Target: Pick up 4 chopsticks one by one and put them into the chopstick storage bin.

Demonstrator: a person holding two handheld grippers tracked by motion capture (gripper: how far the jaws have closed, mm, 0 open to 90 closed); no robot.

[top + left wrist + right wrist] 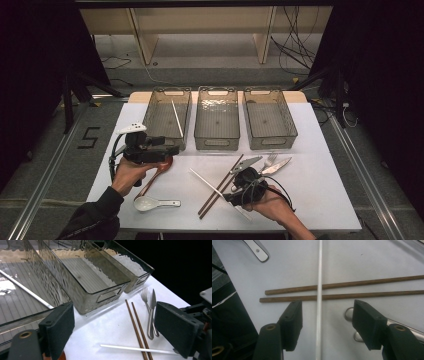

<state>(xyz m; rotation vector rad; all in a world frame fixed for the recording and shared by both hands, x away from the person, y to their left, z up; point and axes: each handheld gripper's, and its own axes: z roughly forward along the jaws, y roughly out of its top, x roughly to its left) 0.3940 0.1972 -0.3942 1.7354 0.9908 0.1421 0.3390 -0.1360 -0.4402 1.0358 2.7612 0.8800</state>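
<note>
A white chopstick (212, 187) lies on the white table, crossing a pair of brown chopsticks (220, 187). My right gripper (231, 195) is low over it. In the right gripper view the open jaws (327, 312) straddle the white chopstick (319, 290), and the pads stand clear of it on both sides. My left gripper (170, 150) hovers at the left, in front of the left bin (152, 120), above a brown wooden spoon (161, 170). Its jaws (113, 327) stand open with nothing between them. A second white chopstick (176, 117) lies in the left bin.
Three clear grey bins stand in a row at the back; the middle bin (217, 135) and right bin (287, 131) hold nothing. A fork (270, 159) and a knife (277, 166) lie right of the brown chopsticks. A white ceramic spoon (149, 203) rests near the front edge.
</note>
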